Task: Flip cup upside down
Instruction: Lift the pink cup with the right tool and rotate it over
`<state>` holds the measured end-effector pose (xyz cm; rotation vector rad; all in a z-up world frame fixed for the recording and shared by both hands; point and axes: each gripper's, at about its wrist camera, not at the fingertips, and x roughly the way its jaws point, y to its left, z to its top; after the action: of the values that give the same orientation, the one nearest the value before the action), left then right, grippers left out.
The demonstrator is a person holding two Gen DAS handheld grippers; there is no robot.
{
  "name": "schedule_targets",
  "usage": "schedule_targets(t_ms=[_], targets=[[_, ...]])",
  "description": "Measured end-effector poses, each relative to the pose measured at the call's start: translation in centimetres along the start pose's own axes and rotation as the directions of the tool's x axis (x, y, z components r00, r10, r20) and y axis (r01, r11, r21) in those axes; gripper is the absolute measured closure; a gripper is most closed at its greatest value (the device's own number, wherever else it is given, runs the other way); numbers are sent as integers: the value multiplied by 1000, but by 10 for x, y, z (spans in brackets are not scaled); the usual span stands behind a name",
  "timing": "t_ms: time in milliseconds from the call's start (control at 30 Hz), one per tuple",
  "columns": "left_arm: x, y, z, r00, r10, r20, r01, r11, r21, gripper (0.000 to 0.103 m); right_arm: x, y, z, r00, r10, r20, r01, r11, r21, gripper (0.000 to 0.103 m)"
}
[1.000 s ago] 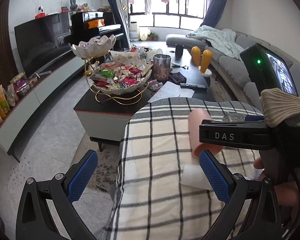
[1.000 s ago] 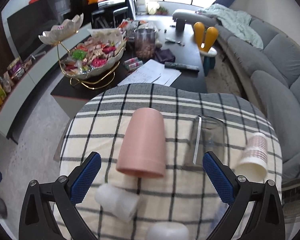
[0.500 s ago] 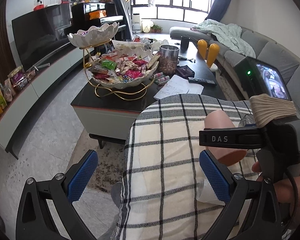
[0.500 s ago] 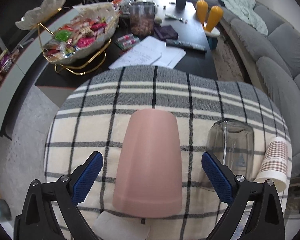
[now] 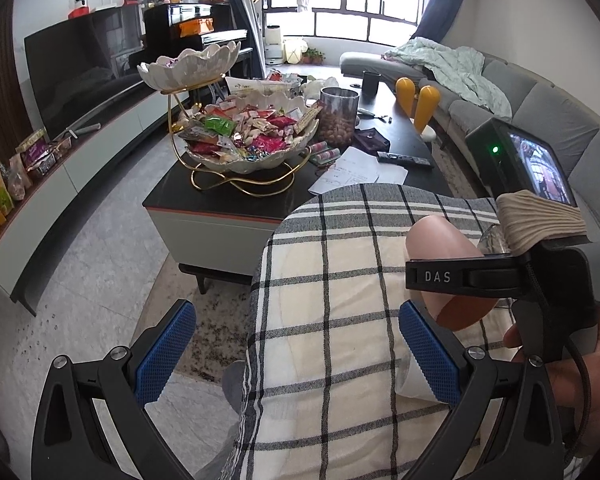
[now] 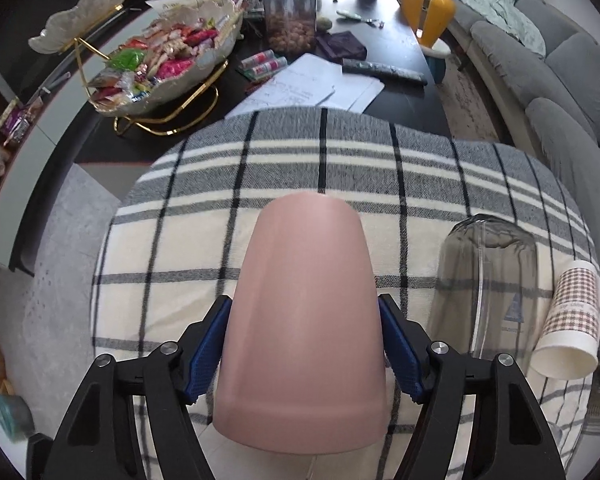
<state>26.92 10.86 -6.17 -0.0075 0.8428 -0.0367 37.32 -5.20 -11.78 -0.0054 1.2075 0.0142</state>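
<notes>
The plaid-covered table [image 6: 172, 248] ends in a rounded far edge, with bare cloth left of the pink cup [image 6: 304, 332] and a clear glass [image 6: 488, 280] plus a checked paper cup [image 6: 572, 320] crowding its right. The right hand-held gripper [image 6: 304, 350] is clamped on the pink cup, blue pads [image 6: 206, 354] pressing both sides near the wide rim. The left hand-held gripper [image 5: 296, 364] is spread wide and holds nothing, the cup beyond its right finger.

The right claw [image 6: 304, 350] has closed in and now clamps the pink cup [image 6: 304, 332] between its pads.
</notes>
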Motion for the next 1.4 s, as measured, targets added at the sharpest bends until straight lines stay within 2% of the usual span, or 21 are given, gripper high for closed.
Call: schedule_targets(t_ms=[233,400,500,767,1067,1233,1400], targets=[[-35,-4,0,999,-7,40,7,1000,1,0,-45,-3,-10,998,36,59,-36,999,6,32],[-72,-9,-9,997,-20,68,20,1000,1,0,-94,-15,-35,992,58,110,-61,998,24,32],[-96,-14,-24,997,-31,77,32,999,-6,0,-122,-24,-62,989,62,134,-67,997,35,32],[-147,-37,-79,996,-44,77,45,999,-9,0,-164,-56,-150,987,57,151,-71,994,86,32],[-161,-83,-148,998,-63,14,62,997,38,0,-163,-113,-252,993,24,117,-43,985,165,32],[-166,-104,-171,997,-73,-6,73,993,91,0,-146,-123,-288,994,60,86,-75,979,190,32],[-171,-101,-184,999,-52,0,52,992,114,0,-133,-111,-306,987,130,90,-144,973,179,32]])
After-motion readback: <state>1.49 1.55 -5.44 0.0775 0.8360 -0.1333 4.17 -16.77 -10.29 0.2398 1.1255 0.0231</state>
